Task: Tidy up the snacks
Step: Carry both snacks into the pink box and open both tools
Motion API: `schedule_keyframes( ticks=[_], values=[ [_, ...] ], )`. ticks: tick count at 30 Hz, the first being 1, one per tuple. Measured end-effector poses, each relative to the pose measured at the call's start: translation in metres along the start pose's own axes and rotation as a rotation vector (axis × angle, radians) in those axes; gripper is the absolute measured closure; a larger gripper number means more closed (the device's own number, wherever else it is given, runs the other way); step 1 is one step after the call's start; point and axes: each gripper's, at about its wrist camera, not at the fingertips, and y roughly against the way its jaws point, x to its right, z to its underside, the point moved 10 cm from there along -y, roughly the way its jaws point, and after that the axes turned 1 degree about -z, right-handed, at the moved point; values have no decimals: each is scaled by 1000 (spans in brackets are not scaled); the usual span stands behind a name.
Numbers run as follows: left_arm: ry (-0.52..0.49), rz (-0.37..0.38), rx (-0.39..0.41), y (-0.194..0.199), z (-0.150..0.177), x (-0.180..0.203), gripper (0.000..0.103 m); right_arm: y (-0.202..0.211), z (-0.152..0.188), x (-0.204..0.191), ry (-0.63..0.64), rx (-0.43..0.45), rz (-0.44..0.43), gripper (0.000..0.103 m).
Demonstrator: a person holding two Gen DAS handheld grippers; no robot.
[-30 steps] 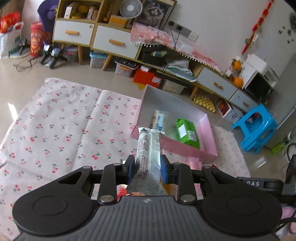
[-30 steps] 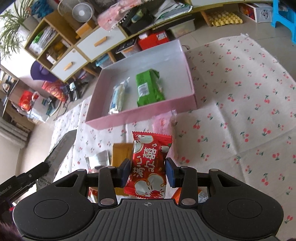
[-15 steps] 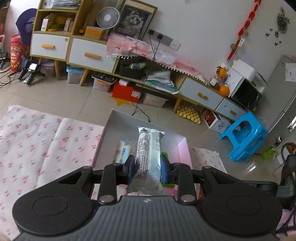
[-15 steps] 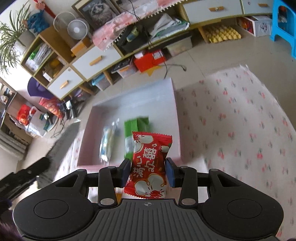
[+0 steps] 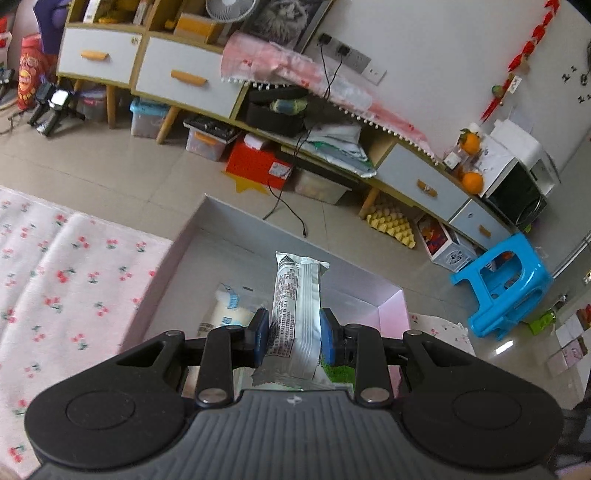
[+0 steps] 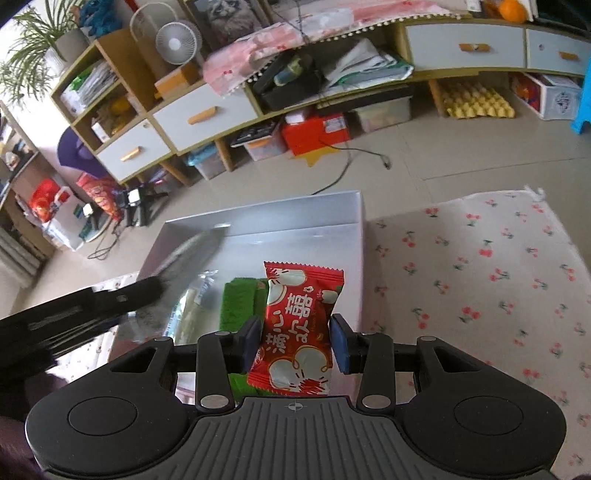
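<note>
Both jaws nipped narrow on cargo: left gripper (image 5: pixel 294 341) pinches the silver snack bar (image 5: pixel 296 314) mid-length, right gripper (image 6: pixel 294 345) the red candy packet (image 6: pixel 300 325), each poised over the pink box (image 6: pixel 360 236), presumably for dropping beside the green packet (image 6: pixel 240 304).

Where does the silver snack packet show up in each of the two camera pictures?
Left wrist view: the silver packet stands at centre, clamped upright in the left gripper, above the pink box.
Right wrist view: the packet is a blurred silver streak at left, slanting over the box.
Shared landmark: the small white fan on the cabinet.
</note>
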Motion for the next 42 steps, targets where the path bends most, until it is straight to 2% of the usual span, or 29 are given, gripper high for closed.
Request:
schedule_keyframes(
  ticks=[9,16,18,22,26,33,37,42],
  values=[
    [5,-52,-59,-19,10,-5,76,-17,-4,-2,19,2,-2,64],
    [9,-66,-101,-25,12,-7,74,-21,-4,-2,40,12,18,63],
    [8,-76,-112,-23,14,-9,71,-19,-7,-2,35,22,20,61],
    [13,-69,-112,-18,10,-9,63,-16,-8,-3,18,14,0,44],
    [-4,-82,-102,-11,6,-7,52,-12,-7,-4,9,6,6,43],
    [19,-69,-105,7,12,-8,49,15,-7,-9,10,15,28,37],
    [20,-67,-119,22,16,-9,43,35,-2,-9,4,15,38,33],
    [25,-68,-122,42,23,-13,34,54,11,-7,-11,5,57,31]
  ],
)
